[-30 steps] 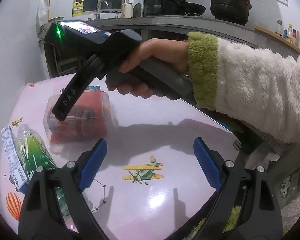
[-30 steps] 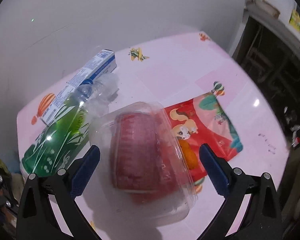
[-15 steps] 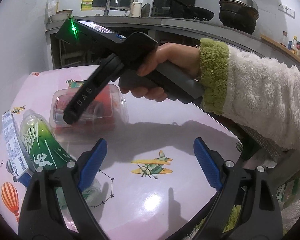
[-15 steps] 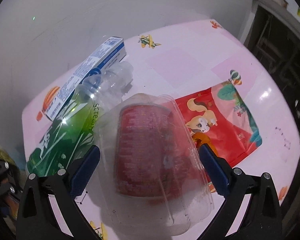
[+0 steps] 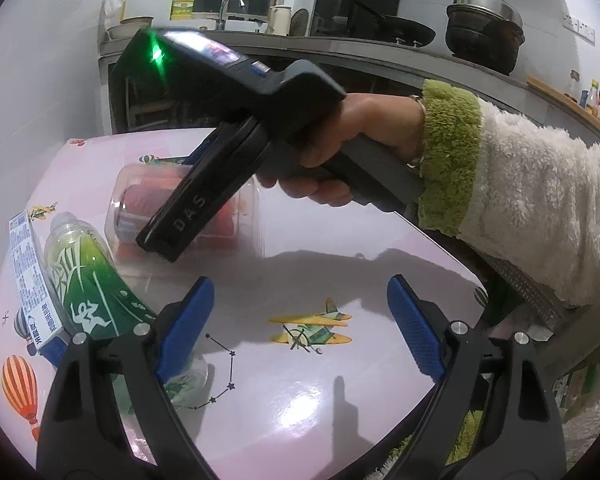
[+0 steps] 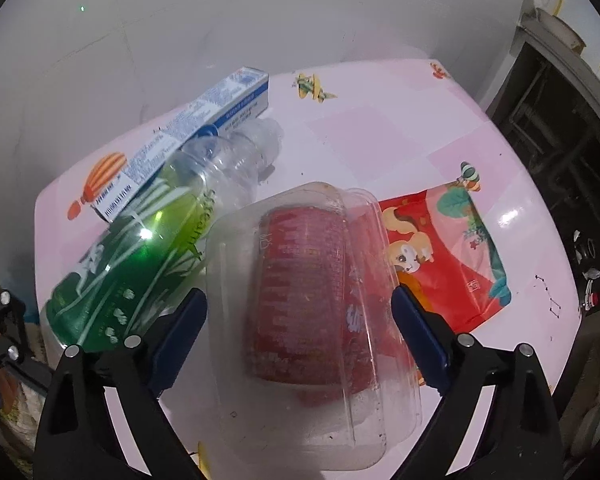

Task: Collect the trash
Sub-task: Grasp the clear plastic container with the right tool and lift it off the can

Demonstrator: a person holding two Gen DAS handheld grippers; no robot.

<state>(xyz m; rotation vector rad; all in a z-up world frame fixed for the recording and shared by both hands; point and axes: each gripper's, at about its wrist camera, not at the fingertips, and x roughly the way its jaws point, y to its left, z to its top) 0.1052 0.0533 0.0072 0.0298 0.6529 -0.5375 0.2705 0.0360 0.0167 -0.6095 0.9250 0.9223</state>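
Observation:
A clear plastic clamshell box (image 6: 308,300) with something red inside lies on the pink table (image 6: 380,120). My right gripper (image 6: 300,328) is open, its blue fingers on either side of the box, the near end between them. A green-labelled empty bottle (image 6: 140,248) lies left of the box, touching it, with a blue-white toothpaste carton (image 6: 188,132) behind it. A red cartoon packet (image 6: 444,252) lies right of the box. My left gripper (image 5: 300,320) is open and empty over the table, the bottle (image 5: 88,284) by its left finger. The box (image 5: 132,208) shows behind the right gripper's body.
A white wall (image 6: 180,20) stands close behind the table. The table's rounded edge (image 5: 472,280) runs at the right in the left wrist view. A kitchen counter (image 5: 380,56) with pots and a sink lies beyond. A dark shelf unit (image 6: 560,120) stands at the right.
My right gripper has moved forward and down over the clamshell box, which now reaches between its fingers. The left gripper has shifted slightly; the bottle sits closer to its left finger.

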